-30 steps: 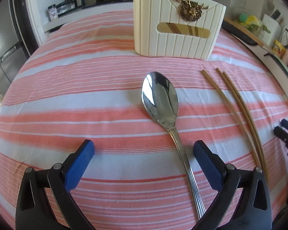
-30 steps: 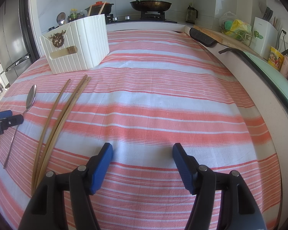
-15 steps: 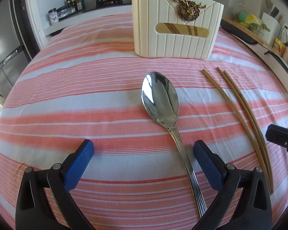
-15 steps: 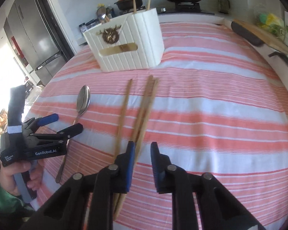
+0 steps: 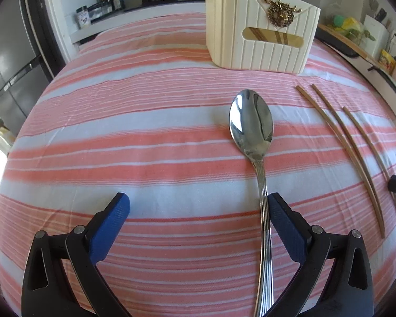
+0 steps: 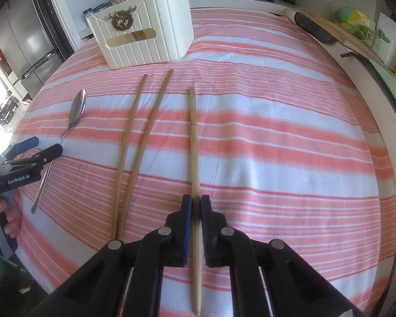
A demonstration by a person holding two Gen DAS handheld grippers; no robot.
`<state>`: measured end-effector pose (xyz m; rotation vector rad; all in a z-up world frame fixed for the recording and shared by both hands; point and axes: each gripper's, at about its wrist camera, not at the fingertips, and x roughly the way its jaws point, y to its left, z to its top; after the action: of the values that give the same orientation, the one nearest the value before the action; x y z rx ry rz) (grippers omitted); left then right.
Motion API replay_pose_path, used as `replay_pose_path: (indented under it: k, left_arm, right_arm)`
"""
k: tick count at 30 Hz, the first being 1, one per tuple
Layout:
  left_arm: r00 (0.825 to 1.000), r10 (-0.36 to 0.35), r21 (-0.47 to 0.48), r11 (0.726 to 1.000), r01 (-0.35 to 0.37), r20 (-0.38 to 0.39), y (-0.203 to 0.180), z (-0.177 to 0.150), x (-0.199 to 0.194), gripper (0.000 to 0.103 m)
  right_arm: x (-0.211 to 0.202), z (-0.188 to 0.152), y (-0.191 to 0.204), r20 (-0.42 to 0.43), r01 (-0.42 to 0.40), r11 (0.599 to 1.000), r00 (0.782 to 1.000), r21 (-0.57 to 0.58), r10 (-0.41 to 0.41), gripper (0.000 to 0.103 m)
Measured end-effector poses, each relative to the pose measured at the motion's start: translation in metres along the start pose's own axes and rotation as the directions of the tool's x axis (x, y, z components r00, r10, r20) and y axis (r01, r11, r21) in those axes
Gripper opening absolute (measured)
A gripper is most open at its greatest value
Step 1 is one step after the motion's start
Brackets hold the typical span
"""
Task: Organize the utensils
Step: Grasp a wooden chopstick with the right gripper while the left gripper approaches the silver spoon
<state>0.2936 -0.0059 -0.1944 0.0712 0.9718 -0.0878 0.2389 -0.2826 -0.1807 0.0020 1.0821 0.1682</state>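
In the right wrist view my right gripper (image 6: 195,206) is shut on a single wooden chopstick (image 6: 193,137), which runs forward from between the pads, apart from two other chopsticks (image 6: 134,145) lying to its left. A steel spoon (image 5: 252,129) lies bowl-up on the striped cloth. My left gripper (image 5: 198,211) stands open over the spoon's handle, whose shaft passes just inside the right pad (image 5: 285,224); the pads do not press it. The white ribbed utensil holder (image 5: 261,31) stands at the back, chopsticks showing through its slot. The left gripper (image 6: 34,148) also shows at the right view's left edge.
The pink-and-white striped tablecloth (image 6: 277,132) covers the table. A person's hand (image 6: 2,211) holds the left tool. A stove with pans, a fridge (image 6: 23,42) and a cutting board (image 6: 330,26) with clutter ring the table's far and right sides.
The right gripper swung left over the chopsticks, shut on one, and drew it away to the right of the other two. The left gripper shifted left, bringing the spoon handle beside its right pad.
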Motion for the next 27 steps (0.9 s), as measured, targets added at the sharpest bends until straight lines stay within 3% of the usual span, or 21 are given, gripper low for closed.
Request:
replay_pose_path:
  k: [6, 8, 10, 13, 21, 23, 24, 25, 26, 27]
  left_arm:
    - [0.998, -0.028, 0.045, 0.999, 0.031, -0.057, 0.006, 0.001, 0.000, 0.103]
    - [0.997, -0.028, 0.054, 0.998, 0.031, -0.068, 0.003, 0.003, 0.000, 0.103]
    - [0.996, -0.042, 0.078, 0.996, 0.047, -0.074, -0.004, 0.007, 0.003, 0.103]
    - [0.996, -0.054, 0.104, 0.993, 0.061, -0.072, -0.014, 0.017, 0.008, 0.103]
    - [0.992, -0.098, 0.072, 0.992, 0.104, -0.079, -0.030, 0.050, 0.030, 0.100]
    - [0.993, -0.089, 0.063, 0.994, 0.094, -0.074, -0.032, 0.054, 0.032, 0.096]
    - [0.994, -0.089, 0.065, 0.993, 0.094, -0.067, -0.034, 0.057, 0.032, 0.086]
    - [0.994, -0.096, 0.073, 0.992, 0.101, -0.058, -0.036, 0.060, 0.030, 0.071]
    - [0.994, -0.101, 0.084, 0.991, 0.105, -0.052, -0.039, 0.062, 0.029, 0.061]
    - [0.993, -0.103, 0.092, 0.990, 0.108, -0.048, -0.040, 0.065, 0.028, 0.042]
  right_arm:
    - [0.001, 0.000, -0.001, -0.017, 0.001, 0.999, 1.000, -0.043, -0.002, 0.015]
    - [0.001, 0.004, 0.005, -0.025, 0.006, 0.996, 1.000, -0.083, -0.009, 0.034]
    - [0.004, 0.008, 0.012, -0.028, 0.026, 0.992, 0.999, -0.127, -0.030, 0.044]
    - [0.009, 0.017, 0.018, -0.021, 0.047, 0.984, 0.998, -0.173, -0.051, 0.044]
    - [0.030, 0.061, 0.007, -0.022, 0.015, 0.989, 1.000, -0.150, -0.018, 0.040]
    - [0.037, 0.075, 0.010, -0.019, 0.022, 0.987, 0.999, -0.159, -0.025, 0.033]
    - [0.041, 0.082, 0.012, -0.017, 0.022, 0.987, 1.000, -0.159, -0.026, 0.027]
    - [0.044, 0.089, 0.013, -0.020, 0.023, 0.987, 0.999, -0.157, -0.027, 0.011]
    - [0.047, 0.094, 0.014, -0.025, 0.018, 0.990, 0.999, -0.141, -0.022, 0.007]
    - [0.048, 0.098, 0.013, -0.028, 0.005, 0.993, 1.000, -0.117, -0.009, 0.007]
